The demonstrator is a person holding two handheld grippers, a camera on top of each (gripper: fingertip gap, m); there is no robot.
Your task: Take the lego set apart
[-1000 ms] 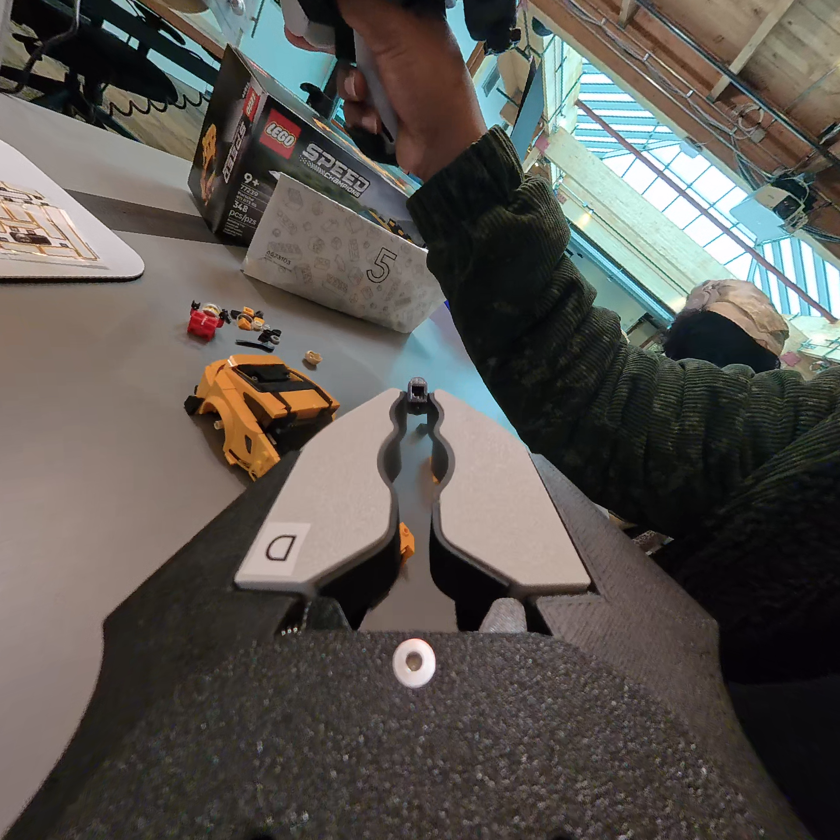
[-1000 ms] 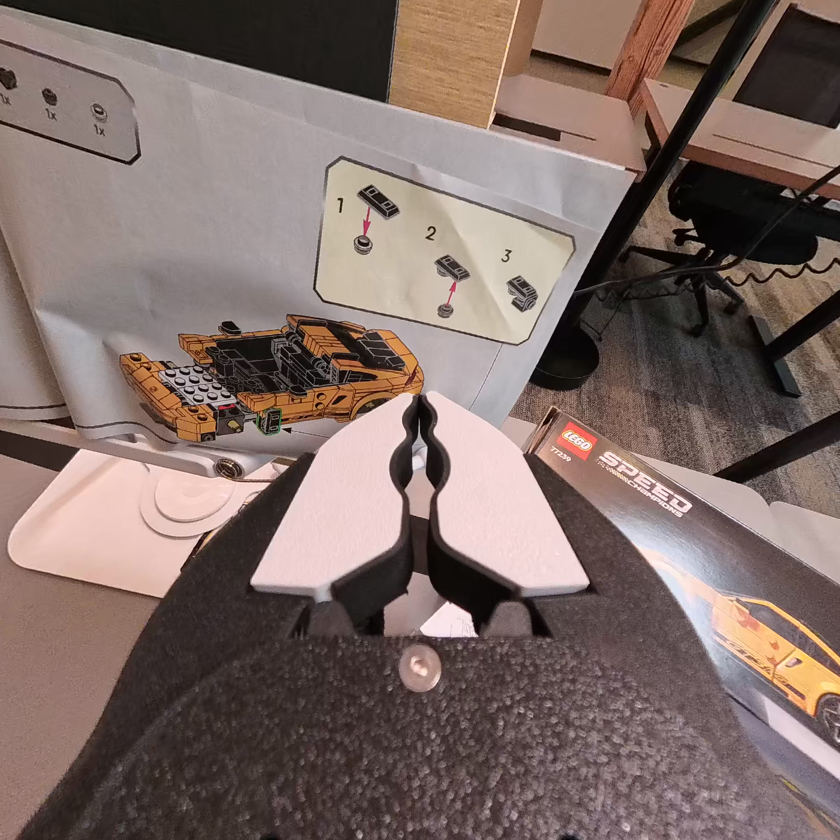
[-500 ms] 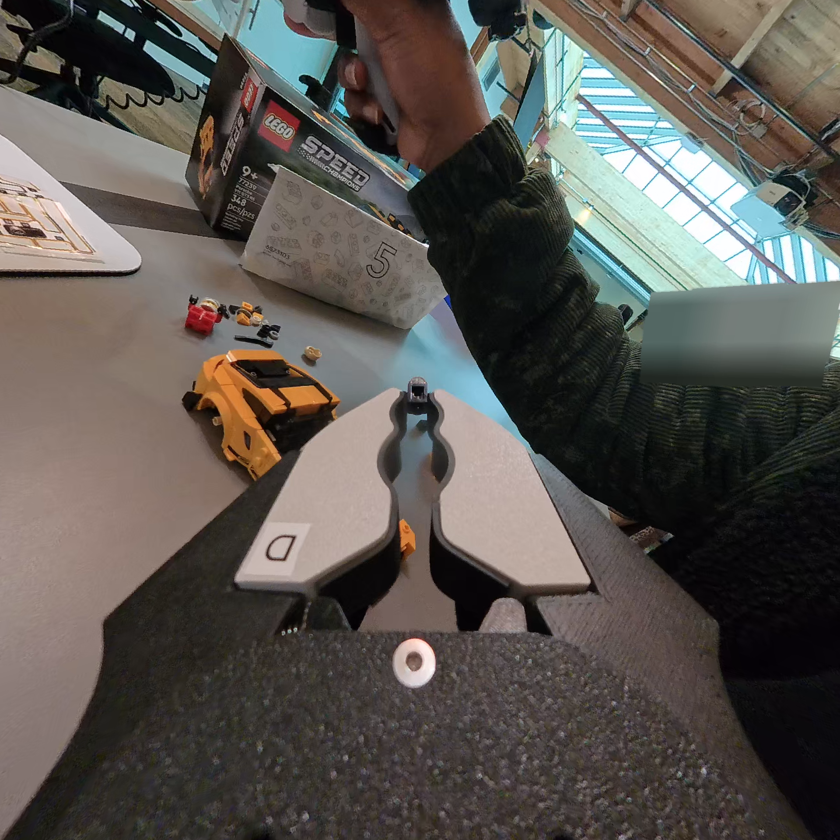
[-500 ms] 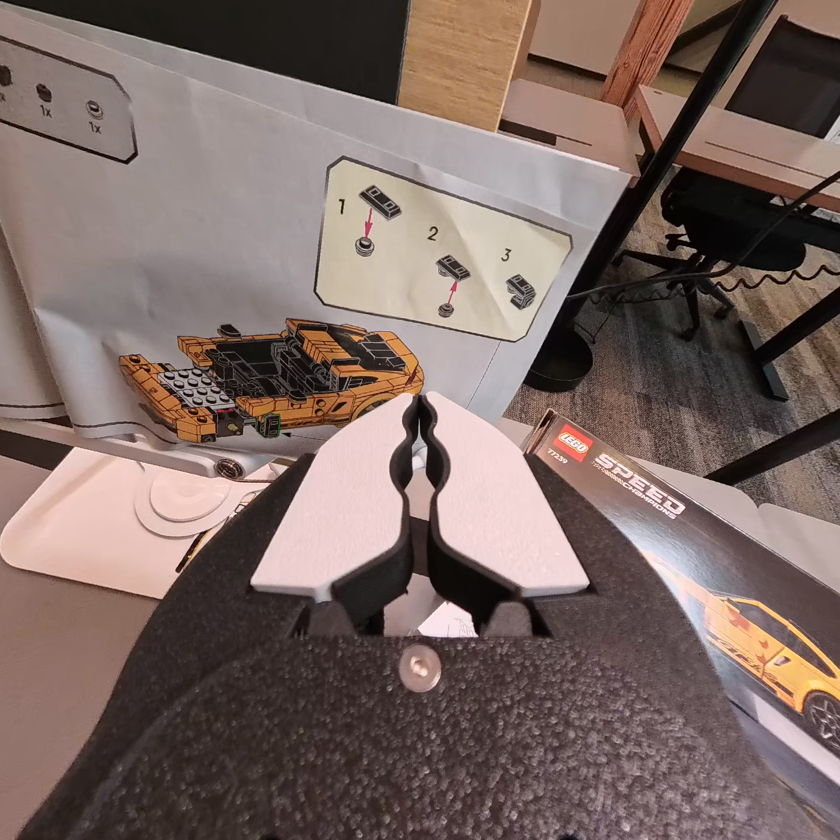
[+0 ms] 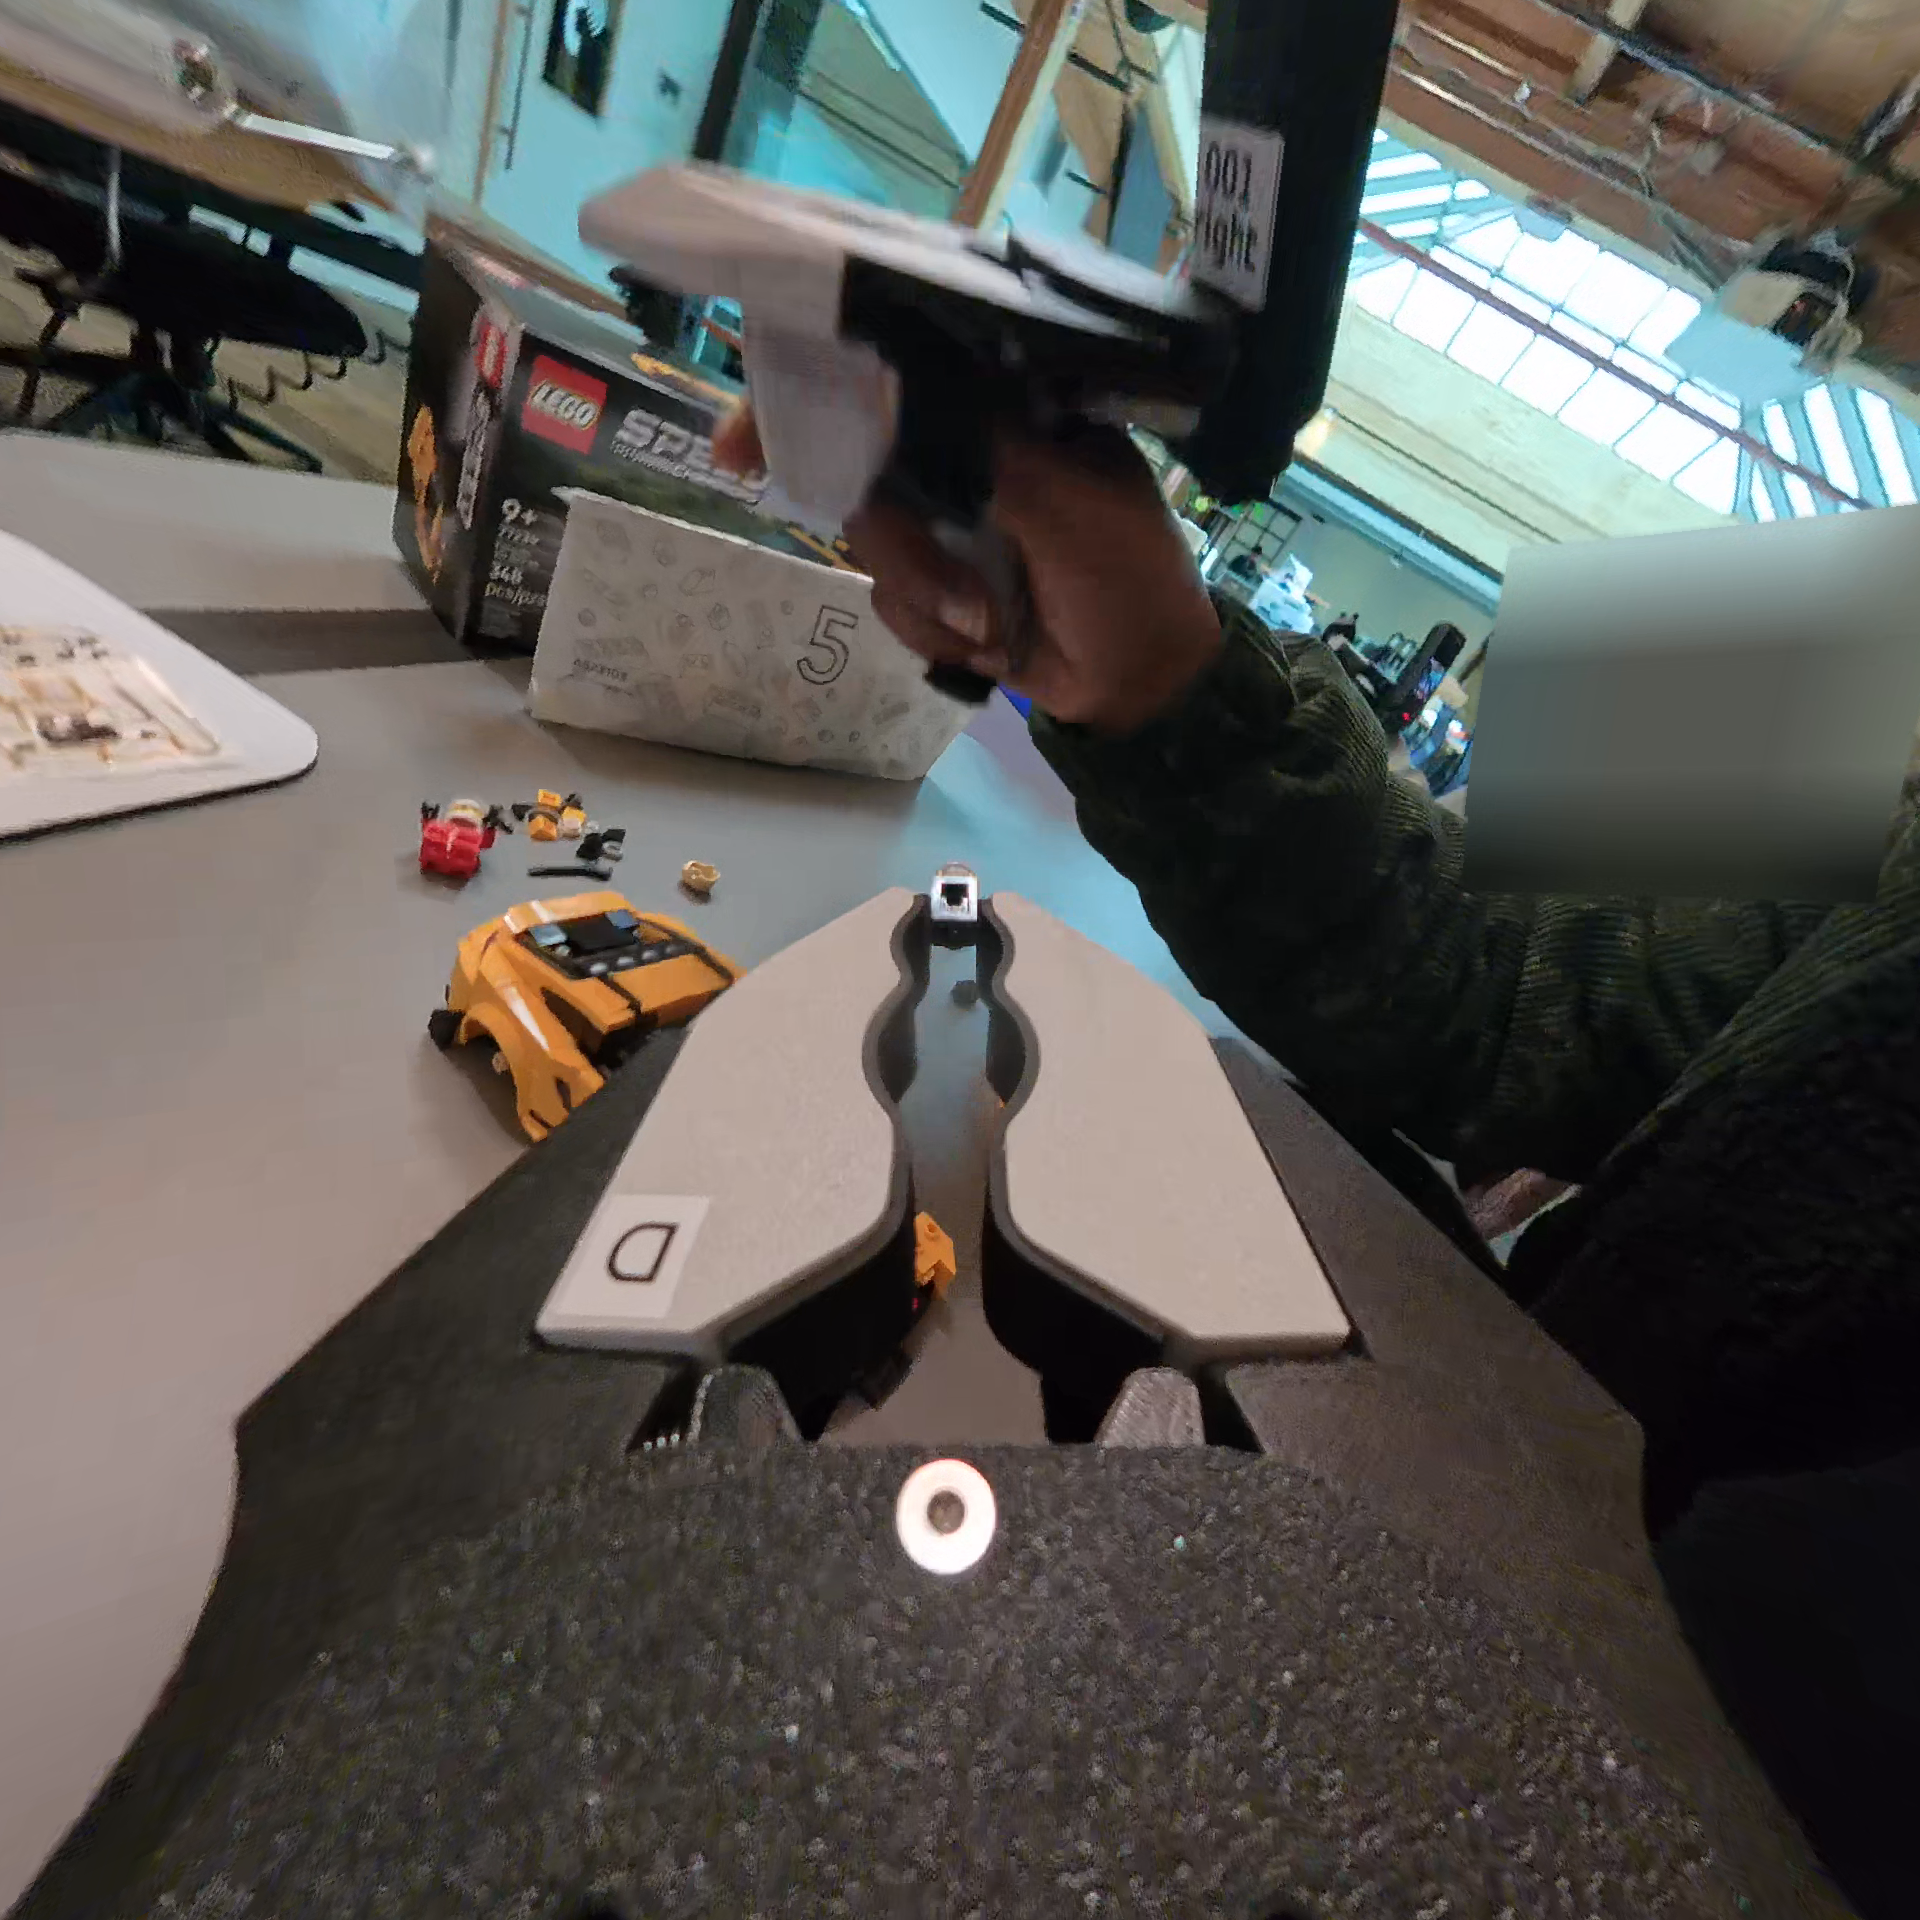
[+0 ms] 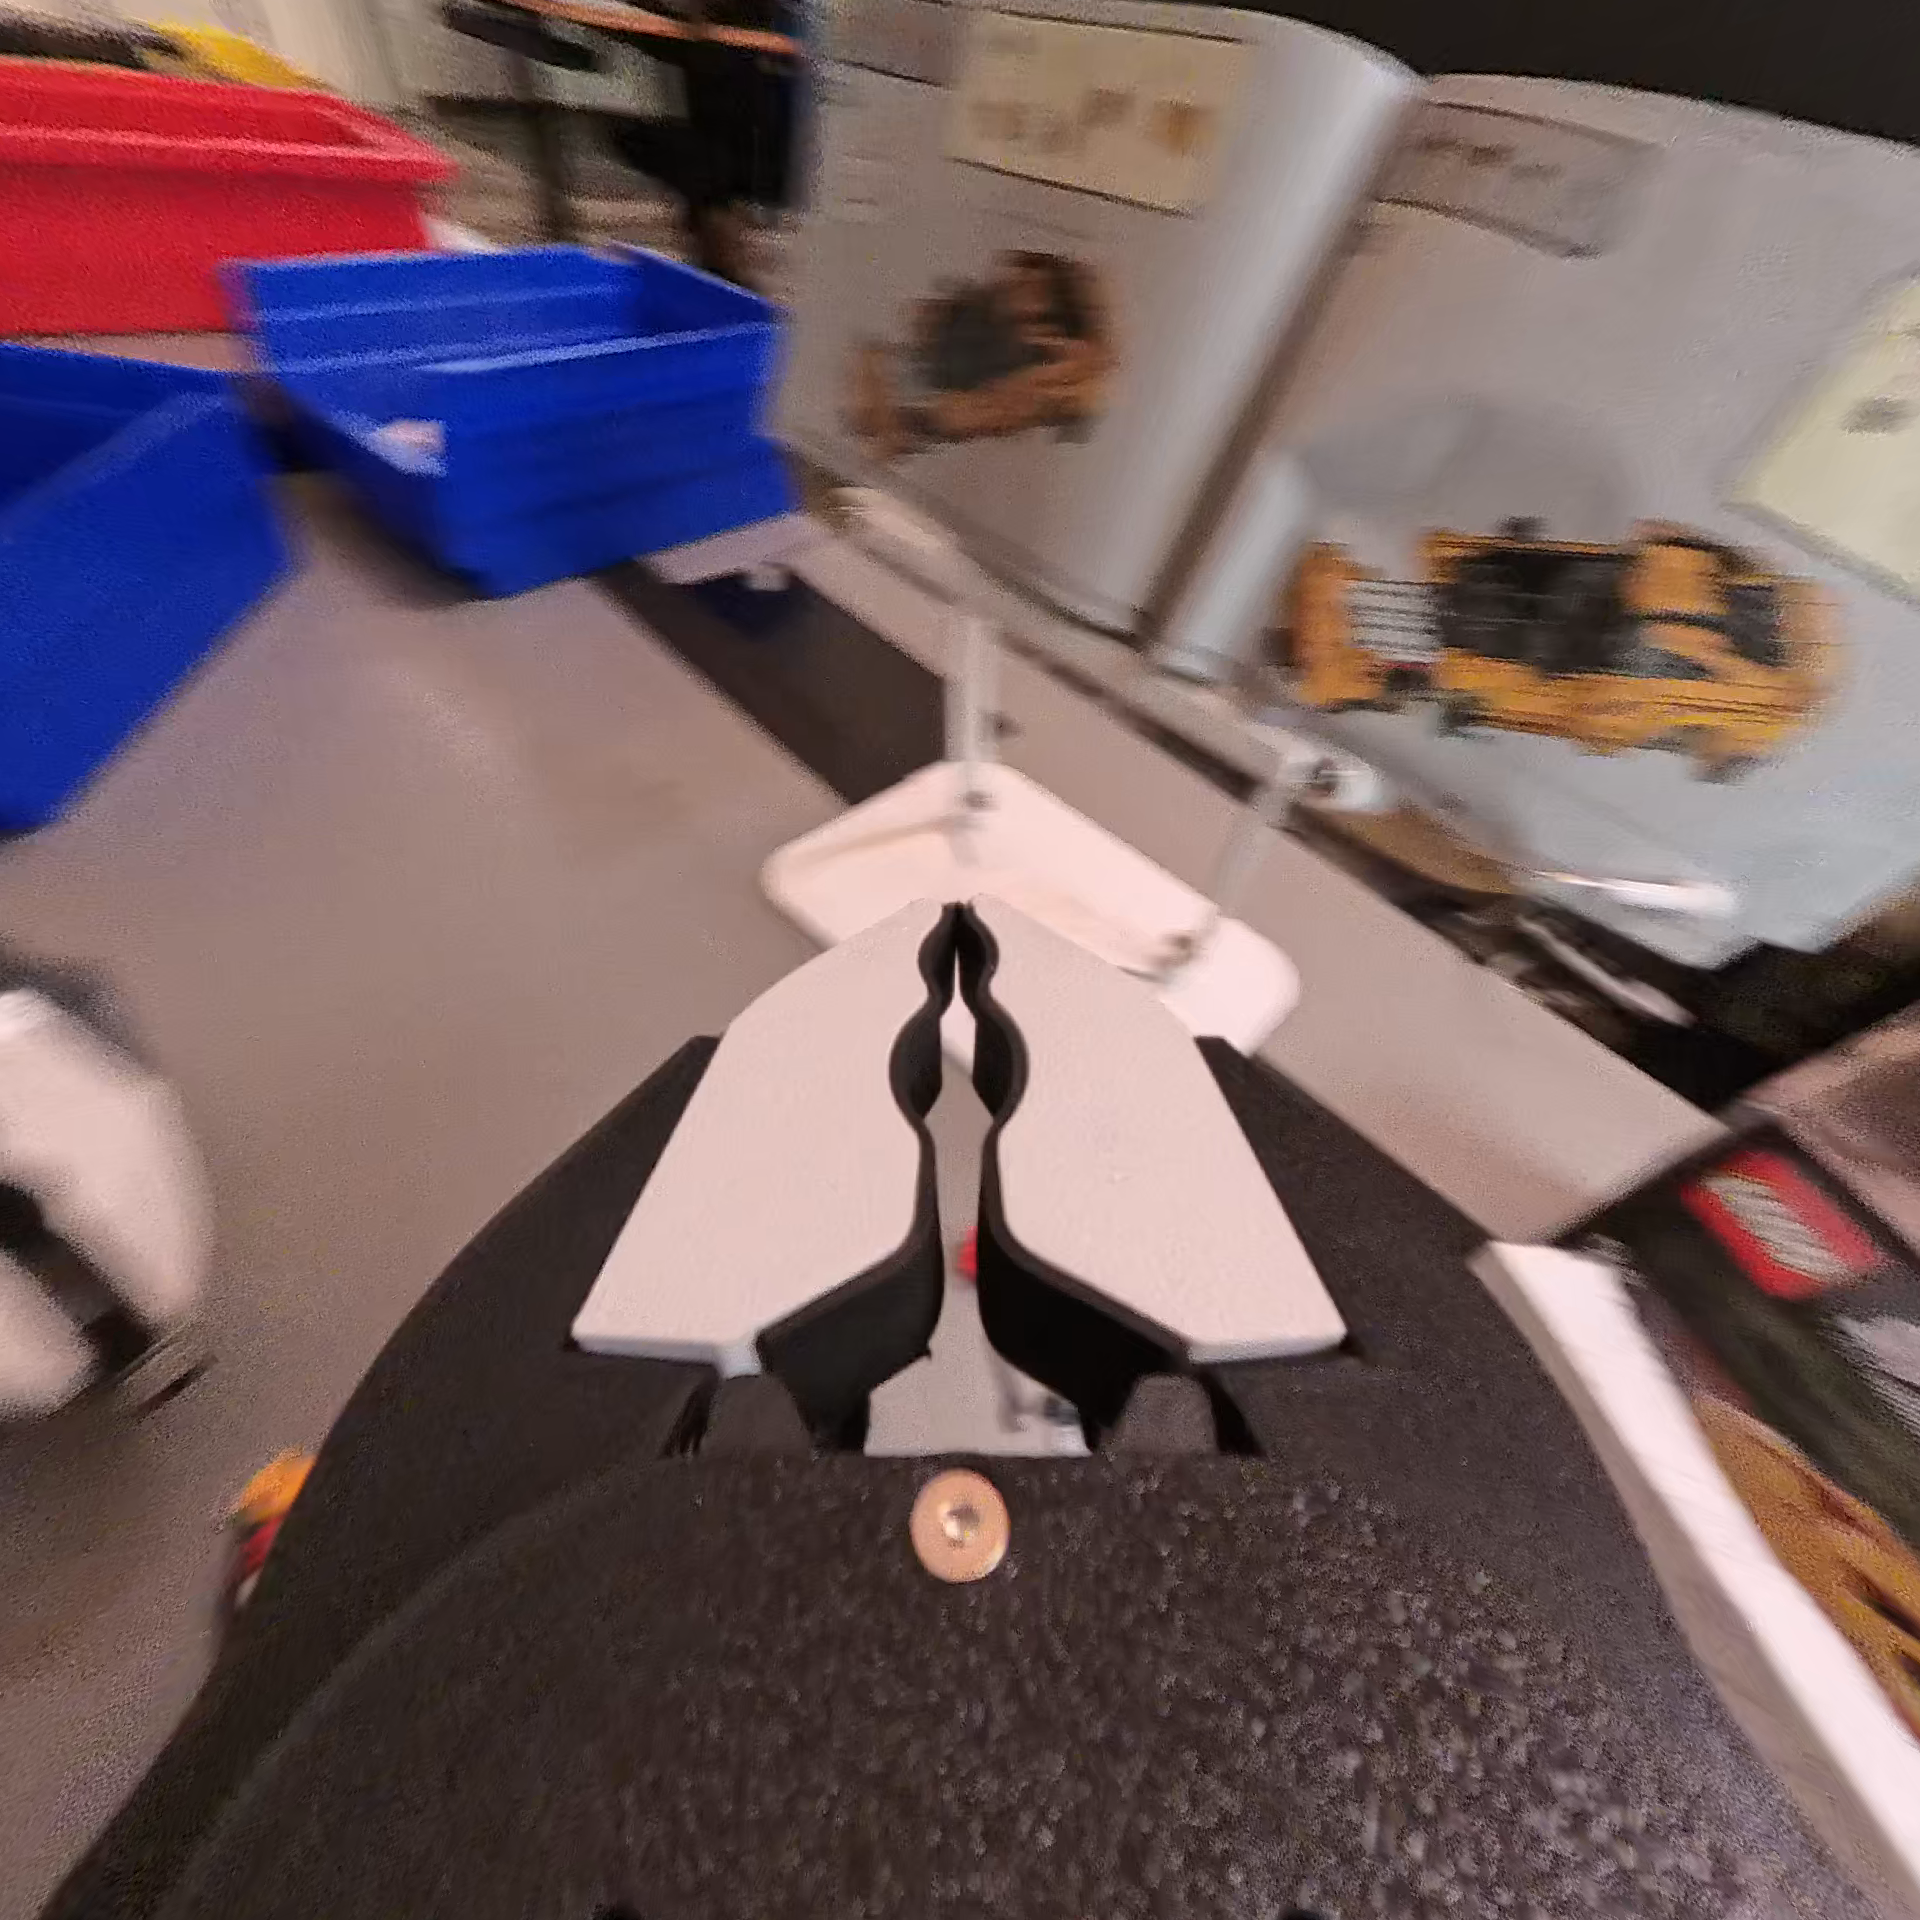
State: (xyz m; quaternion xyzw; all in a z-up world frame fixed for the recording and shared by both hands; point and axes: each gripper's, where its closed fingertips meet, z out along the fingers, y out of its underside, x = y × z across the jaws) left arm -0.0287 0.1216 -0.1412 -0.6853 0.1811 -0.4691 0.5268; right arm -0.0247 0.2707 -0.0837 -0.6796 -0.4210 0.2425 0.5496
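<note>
My left gripper (image 5: 954, 909) is shut on a small grey lego piece (image 5: 954, 896), pinched at the very fingertips above the grey table (image 5: 208, 1091). The yellow car body (image 5: 577, 997) lies on the table to its left. Several loose small pieces (image 5: 520, 831) lie beyond the car, with a red one (image 5: 449, 844) and a tan one (image 5: 701, 876). My right gripper (image 6: 964, 914) is shut, its tips meeting with nothing between them. It also shows blurred in the left wrist view (image 5: 665, 223), held up in a hand above the table.
The set's box (image 5: 540, 447) and a white paper bag (image 5: 727, 655) stand at the back. An instruction booklet (image 6: 1455, 520) stands on a white stand (image 6: 1039, 904). Blue bins (image 6: 499, 416) and a red bin (image 6: 187, 177) sit at the far left. A dark-sleeved arm (image 5: 1351, 883) is at the right. The tips of one gripper are about 15 cm away from the tips of the other.
My right gripper has swung left and down, still shut; its view is blurred and now faces the bins. My left gripper keeps its hold on the grey piece and has barely moved.
</note>
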